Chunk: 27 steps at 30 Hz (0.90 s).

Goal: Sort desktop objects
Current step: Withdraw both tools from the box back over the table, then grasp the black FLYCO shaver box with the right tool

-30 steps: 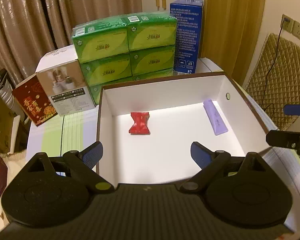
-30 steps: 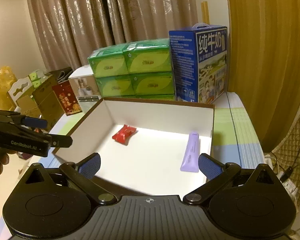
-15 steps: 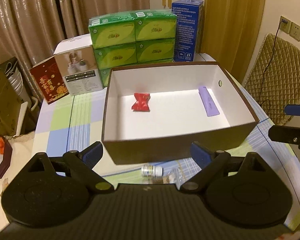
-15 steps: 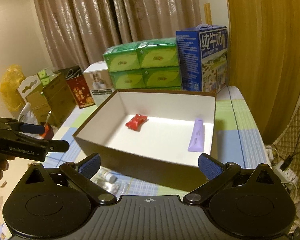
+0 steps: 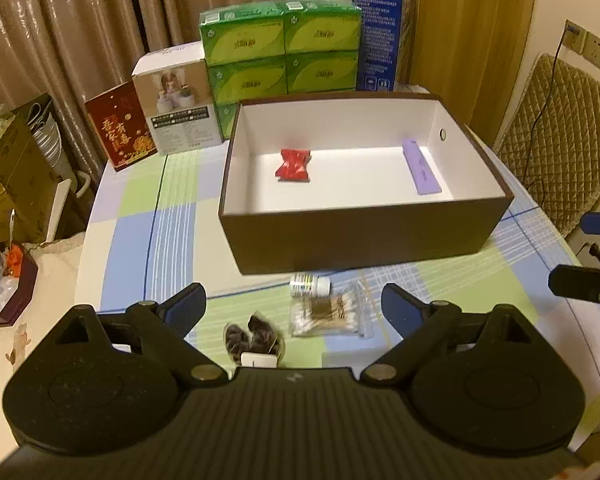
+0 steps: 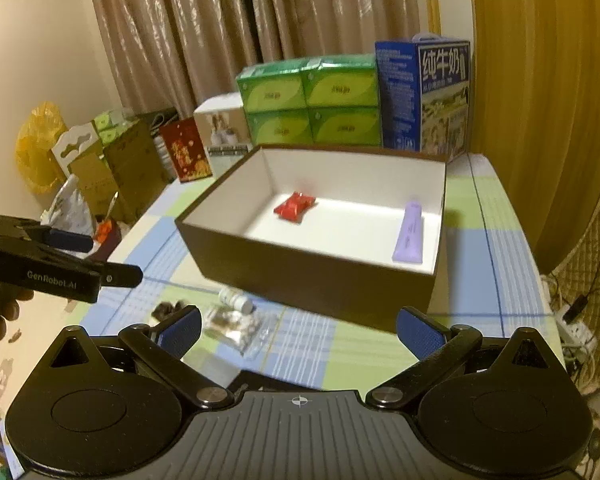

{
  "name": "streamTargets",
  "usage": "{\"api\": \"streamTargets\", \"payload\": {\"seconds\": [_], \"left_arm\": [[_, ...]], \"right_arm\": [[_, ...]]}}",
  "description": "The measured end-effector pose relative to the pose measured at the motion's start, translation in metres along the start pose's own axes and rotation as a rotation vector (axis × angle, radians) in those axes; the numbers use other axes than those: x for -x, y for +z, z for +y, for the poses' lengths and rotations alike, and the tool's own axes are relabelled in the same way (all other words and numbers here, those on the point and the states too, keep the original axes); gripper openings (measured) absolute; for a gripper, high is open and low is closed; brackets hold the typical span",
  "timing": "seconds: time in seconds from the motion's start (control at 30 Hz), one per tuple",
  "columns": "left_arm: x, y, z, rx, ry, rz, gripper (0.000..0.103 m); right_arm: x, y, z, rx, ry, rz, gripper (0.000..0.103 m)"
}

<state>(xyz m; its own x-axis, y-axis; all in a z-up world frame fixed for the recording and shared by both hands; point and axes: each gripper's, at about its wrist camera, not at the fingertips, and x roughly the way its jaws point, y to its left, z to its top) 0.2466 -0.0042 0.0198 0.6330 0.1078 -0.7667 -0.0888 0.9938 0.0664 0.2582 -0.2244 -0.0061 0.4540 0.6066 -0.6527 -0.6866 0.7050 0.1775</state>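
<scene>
A brown box with a white inside (image 5: 360,236) (image 6: 300,268) stands on the checked tablecloth. Inside it lie a red packet (image 5: 294,165) (image 6: 295,207) and a purple tube (image 5: 421,167) (image 6: 409,233). In front of the box rest a small white bottle (image 5: 310,285) (image 6: 235,298), a clear bag of cotton swabs (image 5: 327,315) (image 6: 236,326) and a dark packet (image 5: 254,338) (image 6: 168,308). My left gripper (image 5: 294,310) hangs open above these loose items, holding nothing. My right gripper (image 6: 298,330) is open and empty too, nearer the box's right front corner.
Green tissue packs (image 5: 280,52), a blue milk carton (image 6: 424,96), a white product box (image 5: 176,104) and a red box (image 5: 120,126) stand behind the brown box. A quilted chair (image 5: 560,140) is at the right. Cardboard boxes (image 6: 112,168) crowd the floor to the left.
Both grippers have pulled back from over the box toward the table's near edge. The bottle, swab bag and dark packet have come into view in front of the box.
</scene>
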Motion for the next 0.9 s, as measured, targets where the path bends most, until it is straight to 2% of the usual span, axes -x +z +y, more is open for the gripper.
{"api": "streamTargets", "payload": {"seconds": [0.5,0.9], "left_arm": [[-0.002,-0.031,-0.002,0.004,0.012,0.052,0.092],[-0.012,-0.065,0.014,0.037,0.055,0.131,0.092]], "right_arm": [[-0.003,-0.030,0.006,-0.004,0.008,0.075,0.101],[-0.037,-0.071,-0.001,-0.008,-0.028,0.235,0.101]]}}
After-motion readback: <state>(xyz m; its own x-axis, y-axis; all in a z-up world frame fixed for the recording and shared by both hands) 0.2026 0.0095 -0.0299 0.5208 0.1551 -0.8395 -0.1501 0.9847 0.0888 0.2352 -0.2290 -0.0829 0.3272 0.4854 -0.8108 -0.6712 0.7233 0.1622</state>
